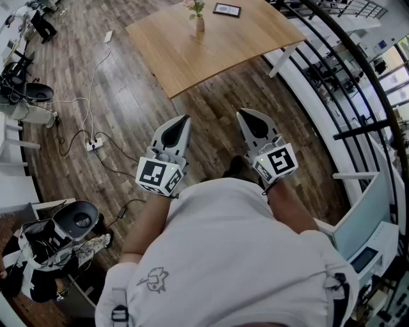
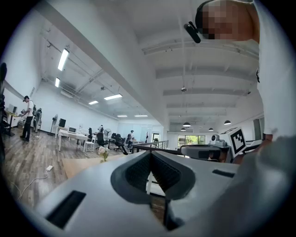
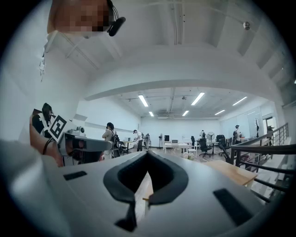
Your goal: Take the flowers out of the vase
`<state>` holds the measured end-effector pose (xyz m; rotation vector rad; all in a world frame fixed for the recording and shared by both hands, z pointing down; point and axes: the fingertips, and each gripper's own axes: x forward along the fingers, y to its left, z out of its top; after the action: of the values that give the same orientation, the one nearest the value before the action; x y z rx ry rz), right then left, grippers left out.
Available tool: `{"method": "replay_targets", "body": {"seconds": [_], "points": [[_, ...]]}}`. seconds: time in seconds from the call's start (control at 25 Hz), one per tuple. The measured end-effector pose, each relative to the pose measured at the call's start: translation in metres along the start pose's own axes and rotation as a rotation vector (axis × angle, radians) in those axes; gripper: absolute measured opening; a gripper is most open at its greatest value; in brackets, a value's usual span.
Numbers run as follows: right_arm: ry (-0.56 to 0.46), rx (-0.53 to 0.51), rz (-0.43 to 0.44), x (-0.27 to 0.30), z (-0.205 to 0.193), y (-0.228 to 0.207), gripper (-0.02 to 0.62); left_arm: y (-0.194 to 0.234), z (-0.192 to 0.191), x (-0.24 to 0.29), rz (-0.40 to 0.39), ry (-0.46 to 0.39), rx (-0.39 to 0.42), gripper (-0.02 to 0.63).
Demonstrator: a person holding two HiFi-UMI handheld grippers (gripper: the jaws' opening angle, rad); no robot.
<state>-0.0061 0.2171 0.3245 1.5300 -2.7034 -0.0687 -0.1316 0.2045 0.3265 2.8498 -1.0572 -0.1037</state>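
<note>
Desk (image 1: 223, 51): wooden, well ahead, with vase (image 1: 200, 24) of flowers (image 1: 195, 7).
Left gripper (image 1: 184, 120): jaws together, empty.
Right gripper (image 1: 244, 115): jaws together, empty.

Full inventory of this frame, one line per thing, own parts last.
table: one, light wood, ahead, top of head view
vase: one, pale, on the table's far side
flowers: small bunch, pale and green, in the vase
frame: one, dark, on the table right of the vase
power strip: one, white, on the floor at left, cables attached
floor: dark wood planks
railing: one, dark, curving along the right
left claw: one, grey, shut, empty, short of the table
right claw: one, grey, shut, empty
shirt: one, white, bottom of head view
</note>
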Motion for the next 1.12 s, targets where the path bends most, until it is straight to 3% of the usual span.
{"method": "replay_targets", "body": {"seconds": [0.64,1.12], "points": [[0.011,-0.009,0.003,0.001,-0.007,-0.059,0.003,0.003,-0.006,0.042,0.060,0.011,-0.008,0.003],[0.020,0.014,0.004,-0.007,-0.033,-0.174,0.003,0.011,-0.029,0.134,0.155,0.035,0.010,0.004]]}}
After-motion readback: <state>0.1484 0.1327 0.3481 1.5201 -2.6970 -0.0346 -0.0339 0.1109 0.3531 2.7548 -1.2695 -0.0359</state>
